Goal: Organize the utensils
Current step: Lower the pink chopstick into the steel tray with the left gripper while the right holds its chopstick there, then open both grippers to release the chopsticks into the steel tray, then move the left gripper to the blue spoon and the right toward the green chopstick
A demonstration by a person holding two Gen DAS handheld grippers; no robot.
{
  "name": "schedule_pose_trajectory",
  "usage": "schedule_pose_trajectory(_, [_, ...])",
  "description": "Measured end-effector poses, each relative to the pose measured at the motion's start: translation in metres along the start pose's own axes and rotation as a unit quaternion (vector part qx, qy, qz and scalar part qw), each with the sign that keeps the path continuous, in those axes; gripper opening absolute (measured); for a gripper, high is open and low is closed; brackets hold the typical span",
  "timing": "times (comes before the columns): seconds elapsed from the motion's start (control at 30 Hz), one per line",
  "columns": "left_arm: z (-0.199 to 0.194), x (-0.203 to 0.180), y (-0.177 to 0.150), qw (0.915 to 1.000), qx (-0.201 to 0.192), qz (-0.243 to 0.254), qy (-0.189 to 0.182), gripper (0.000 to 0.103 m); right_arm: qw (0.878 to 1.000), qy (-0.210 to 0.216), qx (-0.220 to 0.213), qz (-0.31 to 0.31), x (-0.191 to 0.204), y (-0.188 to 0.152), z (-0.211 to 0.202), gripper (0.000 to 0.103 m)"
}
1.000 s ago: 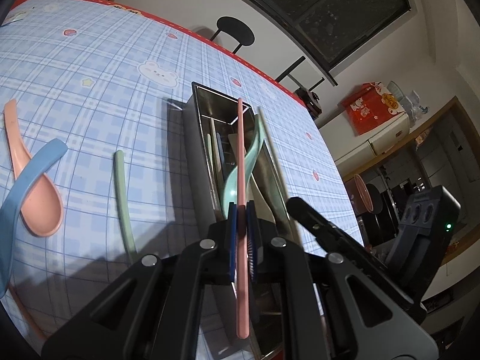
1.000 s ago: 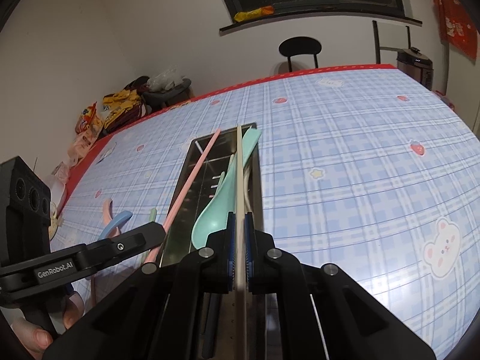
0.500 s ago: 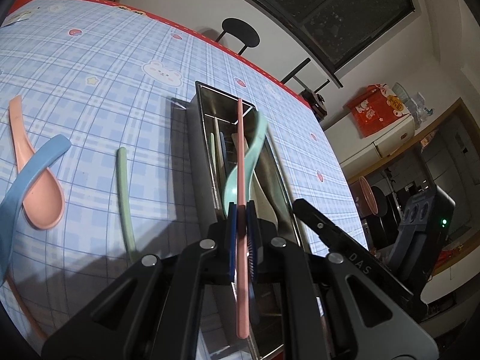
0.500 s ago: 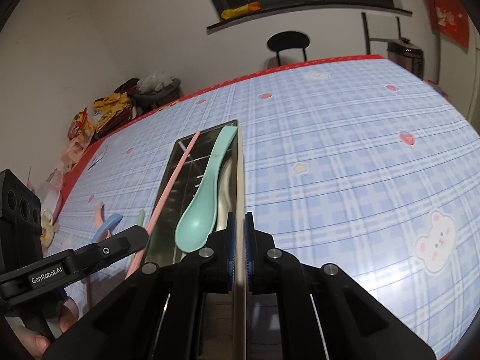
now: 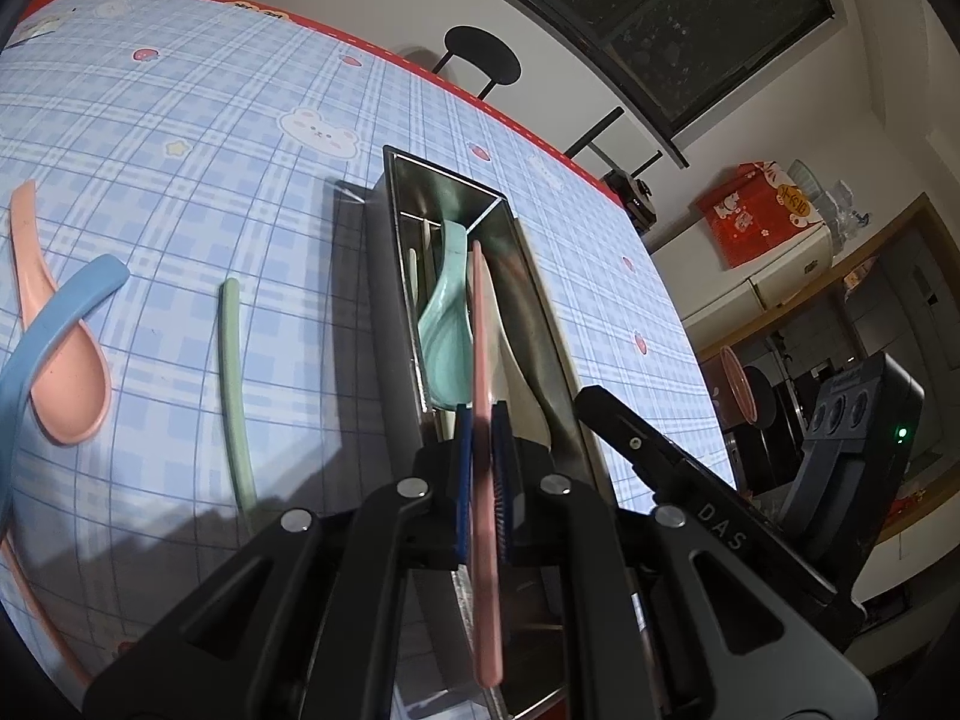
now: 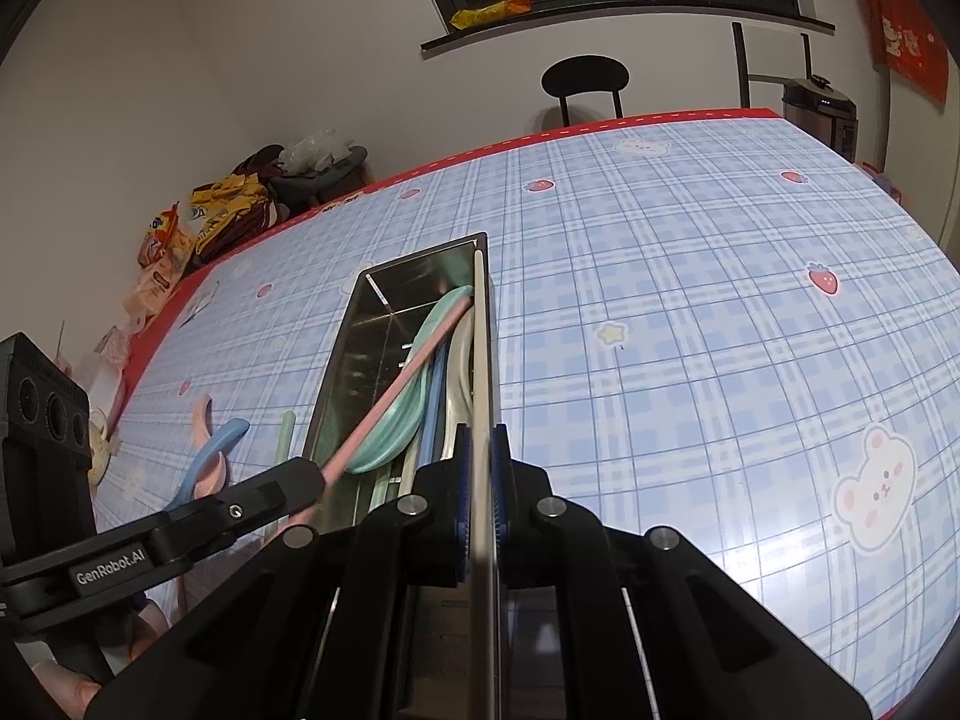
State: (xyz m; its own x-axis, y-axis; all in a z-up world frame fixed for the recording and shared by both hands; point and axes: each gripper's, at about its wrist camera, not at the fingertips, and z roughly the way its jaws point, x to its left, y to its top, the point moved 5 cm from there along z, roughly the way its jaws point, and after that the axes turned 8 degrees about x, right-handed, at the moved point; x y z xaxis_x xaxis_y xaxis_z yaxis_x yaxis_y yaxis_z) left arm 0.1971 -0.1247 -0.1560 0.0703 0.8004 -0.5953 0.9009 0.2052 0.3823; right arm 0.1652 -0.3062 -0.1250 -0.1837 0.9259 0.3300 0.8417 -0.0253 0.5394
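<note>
While the left hand-held gripper [image 5: 482,420] is closed on a pink chopstick [image 5: 482,330] above the steel tray [image 5: 543,324], the right hand-held gripper [image 6: 480,438] is closed on a whitish chopstick [image 6: 478,348] lying along the tray's right wall. Both sticks look light, stiff and smooth, so they could slip or swing; holding near the middle seems safest. Spoons wait on the desk [image 5: 180,120].

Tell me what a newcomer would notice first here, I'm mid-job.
First, the long steel tray in the middle of the blue checked tablecloth, with a mint spoon inside. Each gripper is shut on a chopstick over it: left gripper on a pink chopstick, right gripper on a pale chopstick.
</note>
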Motion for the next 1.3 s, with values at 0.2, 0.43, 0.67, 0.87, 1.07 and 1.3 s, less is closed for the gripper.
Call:
schedule_pose_trajectory(0.2, [-0.004,-0.003,0.002,0.9999,-0.007,0.011,0.003,0.011,1.0,-0.001,-0.003,-0.006,0.003,0.0,-0.003,0.025])
schedule_pose_trajectory(0.43, [-0.025,0.006,0.008,0.9993,-0.033,0.009,0.017,0.016,1.0,-0.019,-0.02,-0.009,0.001,0.002,-0.015,0.048])
schedule_pose_trajectory(0.67, [-0.041,0.008,0.008,0.9986,-0.047,0.015,0.018,0.017,0.998,-0.051,-0.018,0.019,-0.027,0.0,-0.009,0.047])
schedule_pose_trajectory(0.87, [-0.042,0.011,0.006,0.9988,-0.044,0.012,0.016,0.017,0.998,-0.055,0.002,-0.006,-0.012,-0.007,0.0,0.047])
schedule_pose_trajectory(1.07, [-0.056,0.022,0.006,0.9975,-0.055,0.025,0.037,0.017,0.998,-0.058,-0.023,-0.004,-0.007,-0.003,-0.017,0.047])
schedule_pose_trajectory(1.3, [-0.107,0.052,0.01,0.987,-0.083,0.087,0.106,0.034,0.998,0.01,-0.049,-0.05,0.04,-0.006,-0.042,0.047])
